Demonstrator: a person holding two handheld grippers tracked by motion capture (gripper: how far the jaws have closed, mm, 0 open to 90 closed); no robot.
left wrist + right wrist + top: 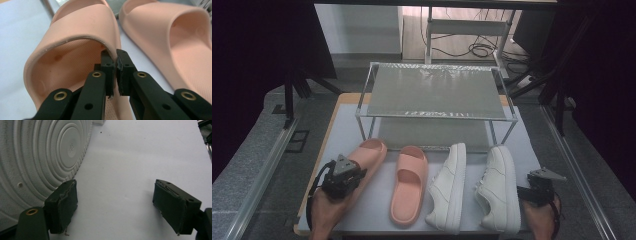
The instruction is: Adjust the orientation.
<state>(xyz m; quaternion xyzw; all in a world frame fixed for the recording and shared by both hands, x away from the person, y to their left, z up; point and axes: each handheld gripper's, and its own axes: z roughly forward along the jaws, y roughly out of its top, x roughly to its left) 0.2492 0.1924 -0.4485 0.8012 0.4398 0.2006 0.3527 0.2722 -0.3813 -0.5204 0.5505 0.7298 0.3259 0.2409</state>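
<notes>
Left gripper (113,58) pinches the left slide's (82,27) strap near the mat's (377,200) left edge; lift level, keep the pinch firm. Right gripper (115,205) rests spread by the sneaker (37,157).

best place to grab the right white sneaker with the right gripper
The heel collar of the right sneaker, coming from the near end beside the right gripper. It lies on its side, heel toward the person, so the thin rim fits the open jaws.

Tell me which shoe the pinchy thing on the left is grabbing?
Look in front of the metal shoe rack, where four shoes lie in a row. It is the pink slide at the far left, its strap pinched by the left gripper; the other slide lies free.
</notes>
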